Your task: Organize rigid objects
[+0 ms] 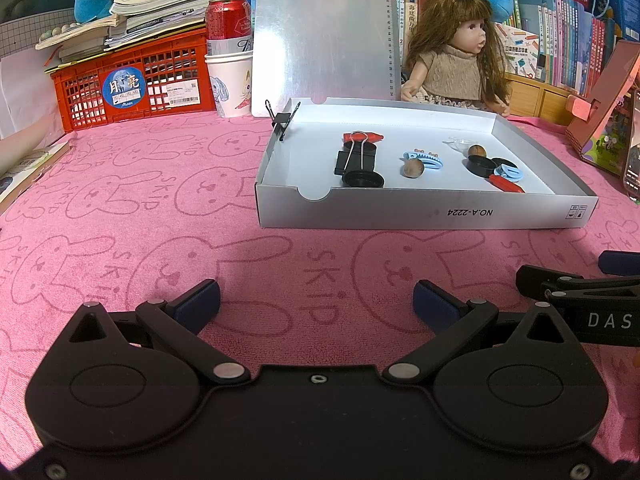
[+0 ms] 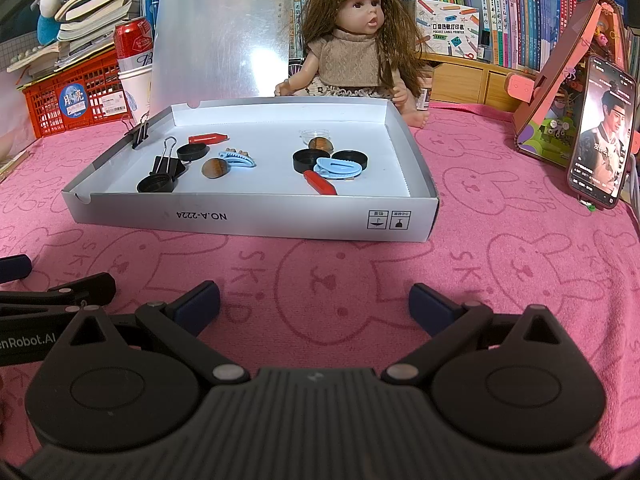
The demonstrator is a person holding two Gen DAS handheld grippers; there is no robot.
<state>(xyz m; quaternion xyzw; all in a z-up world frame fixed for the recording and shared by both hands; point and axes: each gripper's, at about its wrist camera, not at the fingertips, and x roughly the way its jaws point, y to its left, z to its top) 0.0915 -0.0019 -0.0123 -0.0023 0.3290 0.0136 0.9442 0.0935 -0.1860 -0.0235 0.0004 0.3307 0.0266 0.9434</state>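
Note:
A shallow white cardboard box (image 1: 420, 210) (image 2: 256, 216) lies on the pink bunny cloth ahead of both grippers. Inside lie a black binder clip (image 1: 356, 158) (image 2: 166, 166), black round lids (image 1: 362, 179) (image 2: 193, 152), red crayon-like sticks (image 1: 506, 184) (image 2: 320, 183), blue hair clips (image 1: 424, 159) (image 2: 338, 168) and brown nuts (image 1: 414, 168) (image 2: 215, 168). A small binder clip (image 1: 282, 120) (image 2: 140, 130) grips the box's left rim. My left gripper (image 1: 316, 304) hovers open and empty in front of the box. My right gripper (image 2: 314, 304) is open and empty too, beside the left one.
A doll (image 2: 360, 40) sits behind the box against bookshelves. A red crate (image 1: 132, 84) with books, a red can (image 1: 228, 20) in a paper cup and a metal sheet (image 1: 324, 32) stand at the back left. A phone (image 2: 600, 140) leans on a stand at right.

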